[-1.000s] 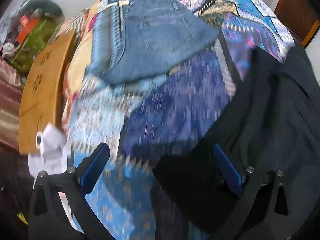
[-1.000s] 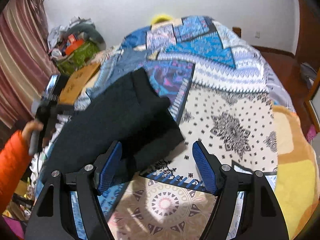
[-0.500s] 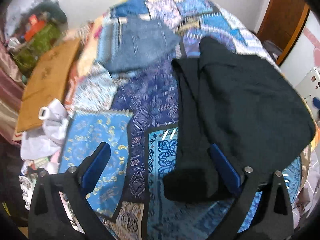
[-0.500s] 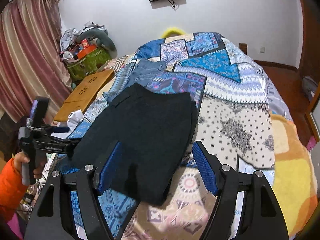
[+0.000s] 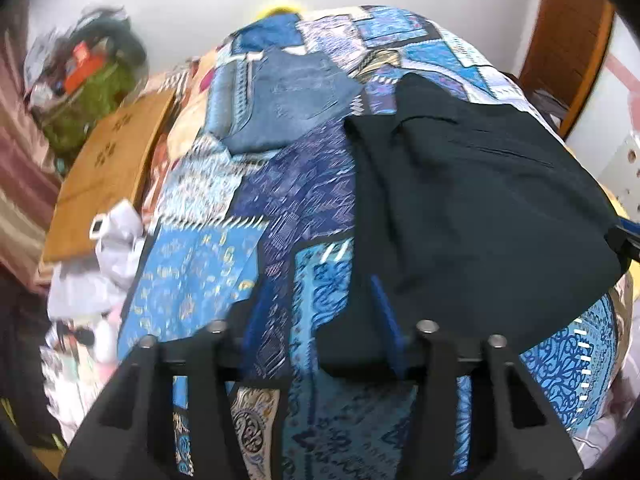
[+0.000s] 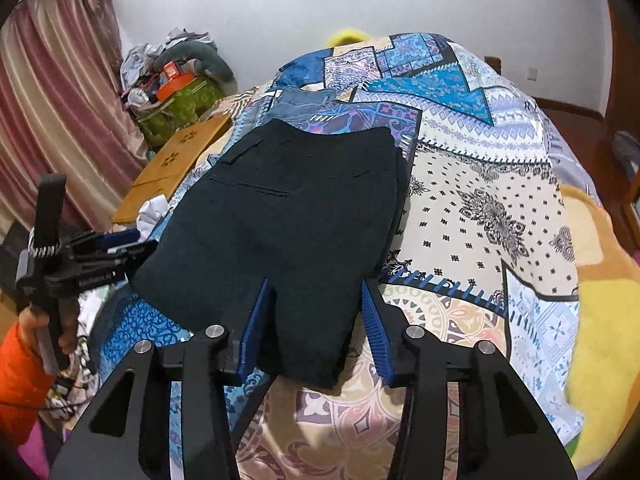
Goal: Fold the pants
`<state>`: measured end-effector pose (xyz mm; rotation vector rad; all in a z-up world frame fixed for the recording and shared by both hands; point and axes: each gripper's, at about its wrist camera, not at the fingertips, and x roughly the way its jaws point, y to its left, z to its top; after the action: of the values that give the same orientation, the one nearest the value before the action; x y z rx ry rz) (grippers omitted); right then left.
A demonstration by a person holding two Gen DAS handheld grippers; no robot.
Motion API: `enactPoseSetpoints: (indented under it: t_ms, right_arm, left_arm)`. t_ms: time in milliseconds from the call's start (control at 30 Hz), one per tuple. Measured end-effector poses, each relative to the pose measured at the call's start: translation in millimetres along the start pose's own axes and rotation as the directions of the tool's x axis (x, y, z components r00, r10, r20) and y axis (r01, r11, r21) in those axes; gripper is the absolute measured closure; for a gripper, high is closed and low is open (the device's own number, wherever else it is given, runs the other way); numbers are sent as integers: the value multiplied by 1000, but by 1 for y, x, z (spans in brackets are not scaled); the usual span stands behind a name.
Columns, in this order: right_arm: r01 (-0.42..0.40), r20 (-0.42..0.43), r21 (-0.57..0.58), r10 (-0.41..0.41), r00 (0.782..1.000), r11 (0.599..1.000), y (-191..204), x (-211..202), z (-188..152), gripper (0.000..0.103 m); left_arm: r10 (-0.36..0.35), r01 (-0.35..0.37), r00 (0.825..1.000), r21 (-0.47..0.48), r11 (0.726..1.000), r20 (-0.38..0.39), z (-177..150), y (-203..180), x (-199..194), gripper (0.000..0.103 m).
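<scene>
Both claws, left & right, now closing round pants near-edge corners, not yet pinching.

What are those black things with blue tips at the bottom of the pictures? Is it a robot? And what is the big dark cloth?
It is not a robot. A person holds a pair of tongs in each hand, and each has a small camera looking along its blue fingers. One picture comes from the left tongs, the other from the right tongs. The dark cloth is a pair of black pants, lying on a patchwork bedspread. Folded blue jeans lie further back. Both tongs are closing, each with a corner of the near end of the pants between its fingers. The orange sleeve is the person's arm.
</scene>
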<state>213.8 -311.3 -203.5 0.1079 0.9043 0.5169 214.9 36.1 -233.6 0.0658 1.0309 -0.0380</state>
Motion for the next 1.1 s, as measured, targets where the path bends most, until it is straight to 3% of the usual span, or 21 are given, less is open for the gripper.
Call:
enactPoseSetpoints:
  t_ms: [100, 200, 367, 433, 500, 733, 967, 1100]
  right_arm:
    - [-20, -11, 11, 21, 1000, 1000, -2, 1, 2, 63]
    - [-42, -30, 32, 43, 999, 999, -7, -1, 8, 62]
    - [-9, 9, 19, 9, 1000, 1000, -15, -8, 27, 62]
    - [2, 17, 17, -2, 1000, 1000, -21, -5, 38, 62]
    - [19, 25, 10, -19, 1000, 1000, -27, 0, 50, 62]
    - [37, 19, -12, -36, 999, 999, -43, 33, 90, 61]
    - [38, -93, -32, -41, 995, 999, -58, 87, 103, 62]
    - [24, -97, -45, -28, 995, 999, -63, 100, 97, 68]
  left_arm:
    - [-17, 17, 1000, -24, 1000, -15, -1, 7, -1, 55]
    - [42, -42, 999, 5, 999, 15, 9, 5, -8, 55]
    - [-32, 32, 998, 6, 999, 62, 44, 3, -21, 50]
    - [-57, 56, 995, 18, 998, 86, 64, -3, -22, 38]
    - [-70, 67, 992, 33, 997, 101, 80, -10, -21, 35]
    - [-150, 141, 986, 115, 983, 77, 131, -51, 12, 34]
    - [-113, 114, 993, 185, 976, -16, 141, -76, 67, 36]
    - [-66, 65, 998, 153, 986, 0, 135, -73, 80, 35]
